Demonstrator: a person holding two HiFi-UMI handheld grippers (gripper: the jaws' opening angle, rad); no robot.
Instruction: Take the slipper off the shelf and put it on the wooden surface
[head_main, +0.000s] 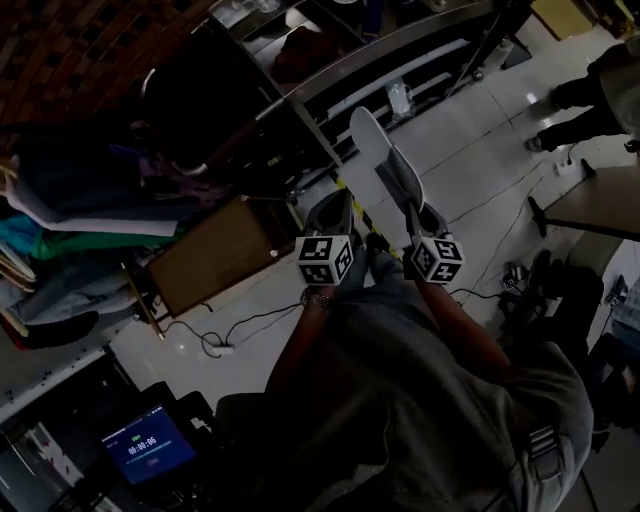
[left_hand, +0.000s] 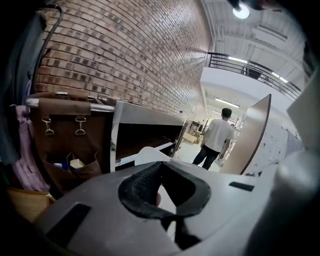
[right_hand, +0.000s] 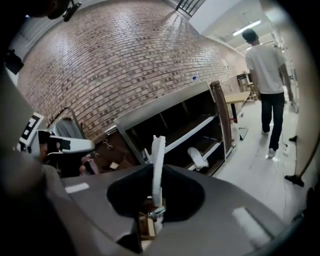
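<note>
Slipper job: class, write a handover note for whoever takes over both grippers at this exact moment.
Right gripper: shut on the white slipper, which is held up in the air in front of the shelf.
Left gripper: jaws apart, empty.
Wooden surface: down to the left, nothing set on it yet.
Done: slipper is off the shelf.
Left: carry it over and set it on the wood.
Another slipper lies on the shelf.

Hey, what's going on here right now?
A person holds a gripper in each hand. The right gripper is clamped on a white slipper, held in the air in front of the shelf. The left gripper is beside it and appears empty. The slipper is not yet on the wooden surface below.
</note>
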